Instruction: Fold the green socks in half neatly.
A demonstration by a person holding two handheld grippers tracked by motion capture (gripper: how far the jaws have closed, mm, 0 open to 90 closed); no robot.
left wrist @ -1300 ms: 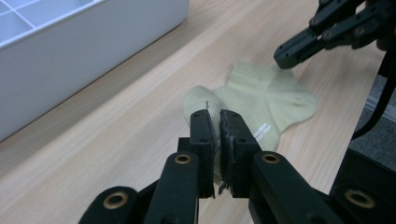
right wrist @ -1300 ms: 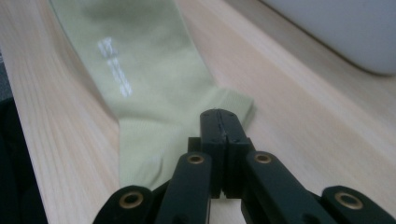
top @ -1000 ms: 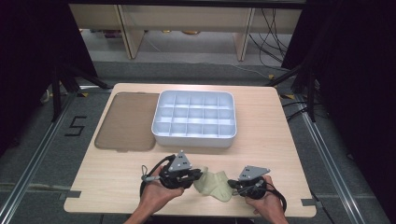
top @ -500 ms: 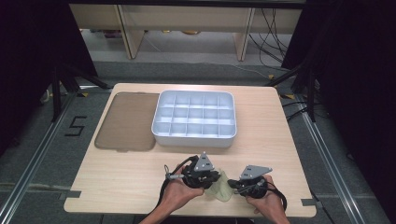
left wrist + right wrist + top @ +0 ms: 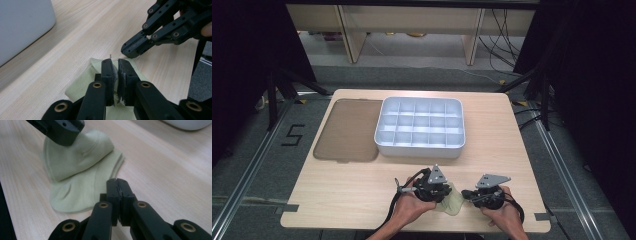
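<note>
1. My left hand-held gripper [image 5: 114,65] is clenched on a fold of the pale green sock [image 5: 75,177], near the desk's [image 5: 342,195] front edge.
2. My right hand-held gripper [image 5: 117,185] is clenched on the sock's hem.
3. I'd fold slowly, keeping edges aligned: the knit is soft, thin, ribbed.
4. Beyond sits the rigid white compartment tray [image 5: 419,149].
</note>
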